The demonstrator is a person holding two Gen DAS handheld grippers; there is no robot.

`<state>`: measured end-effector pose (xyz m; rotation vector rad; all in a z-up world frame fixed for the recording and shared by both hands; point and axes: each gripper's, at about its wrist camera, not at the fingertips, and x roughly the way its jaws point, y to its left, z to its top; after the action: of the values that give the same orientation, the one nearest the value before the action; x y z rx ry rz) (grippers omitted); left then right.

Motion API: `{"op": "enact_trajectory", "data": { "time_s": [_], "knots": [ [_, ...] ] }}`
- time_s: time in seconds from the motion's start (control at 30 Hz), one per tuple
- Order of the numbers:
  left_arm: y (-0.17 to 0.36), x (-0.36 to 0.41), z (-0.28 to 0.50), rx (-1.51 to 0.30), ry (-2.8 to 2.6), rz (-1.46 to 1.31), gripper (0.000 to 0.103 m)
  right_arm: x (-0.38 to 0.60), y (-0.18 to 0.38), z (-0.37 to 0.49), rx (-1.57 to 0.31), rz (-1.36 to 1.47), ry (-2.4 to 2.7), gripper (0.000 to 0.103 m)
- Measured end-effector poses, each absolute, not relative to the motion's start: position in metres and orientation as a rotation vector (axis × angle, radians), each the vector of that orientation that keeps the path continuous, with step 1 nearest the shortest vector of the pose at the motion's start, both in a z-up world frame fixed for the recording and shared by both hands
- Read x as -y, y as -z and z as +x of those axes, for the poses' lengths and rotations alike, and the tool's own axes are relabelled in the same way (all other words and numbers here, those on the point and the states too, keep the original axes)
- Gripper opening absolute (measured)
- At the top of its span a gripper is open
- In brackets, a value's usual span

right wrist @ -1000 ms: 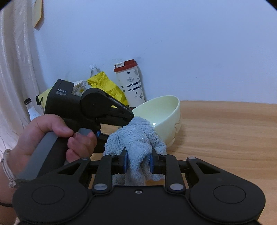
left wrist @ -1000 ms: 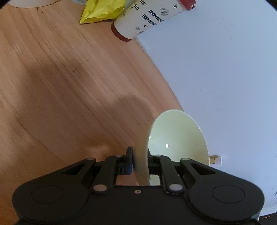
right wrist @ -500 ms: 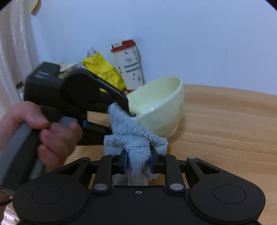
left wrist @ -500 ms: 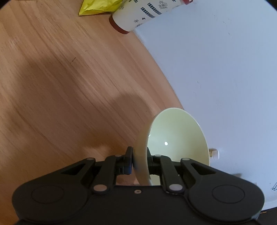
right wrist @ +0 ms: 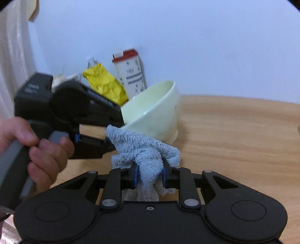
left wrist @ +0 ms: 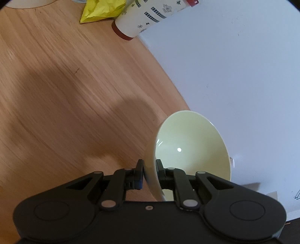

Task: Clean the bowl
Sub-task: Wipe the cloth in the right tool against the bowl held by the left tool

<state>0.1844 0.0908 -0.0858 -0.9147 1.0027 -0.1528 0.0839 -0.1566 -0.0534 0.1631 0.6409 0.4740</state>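
A pale green bowl [left wrist: 191, 150] is held by its rim in my left gripper [left wrist: 149, 169], which is shut on it and holds it tilted above the wooden table. In the right wrist view the bowl [right wrist: 155, 110] hangs tilted, open side toward the upper left, with the left gripper [right wrist: 112, 129] clamped on its near rim. My right gripper [right wrist: 149, 176] is shut on a grey-blue terry cloth [right wrist: 144, 150]. The cloth lies against the bowl's lower outer wall, just below the rim.
A white tumbler with red lid and base [right wrist: 131, 73] [left wrist: 150, 16] and a yellow packet [right wrist: 105, 86] [left wrist: 101, 9] stand by the white wall. A clear bottle [right wrist: 91, 61] is behind the packet. The wooden table [right wrist: 234, 131] stretches right.
The bowl and left gripper have risen and tilted further. The cloth has slid from the bowl's rim down to its outer wall, and the right gripper has dropped lower.
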Motion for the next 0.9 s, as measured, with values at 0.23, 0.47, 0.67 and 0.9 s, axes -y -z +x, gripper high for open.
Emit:
{"op": "enact_trajectory", "data": {
  "time_s": [0.23,0.47,0.67,0.9],
  "knots": [
    [0.094,-0.091,0.189,-1.008,0.151,-0.931,0.012,0.169,0.051,0.072,-0.584,0.189,-0.47,0.026],
    [0.097,-0.09,0.187,-1.018,0.164,-0.936,0.012,0.169,0.071,0.073,-0.612,0.174,-0.445,0.026],
    [0.097,-0.09,0.186,-1.016,0.185,-0.934,0.013,0.164,0.088,0.084,-0.653,0.163,-0.434,0.027],
    [0.099,-0.087,0.186,-1.018,0.194,-0.904,0.013,0.171,0.107,0.098,-0.71,0.208,-0.419,0.027]
  ]
}}
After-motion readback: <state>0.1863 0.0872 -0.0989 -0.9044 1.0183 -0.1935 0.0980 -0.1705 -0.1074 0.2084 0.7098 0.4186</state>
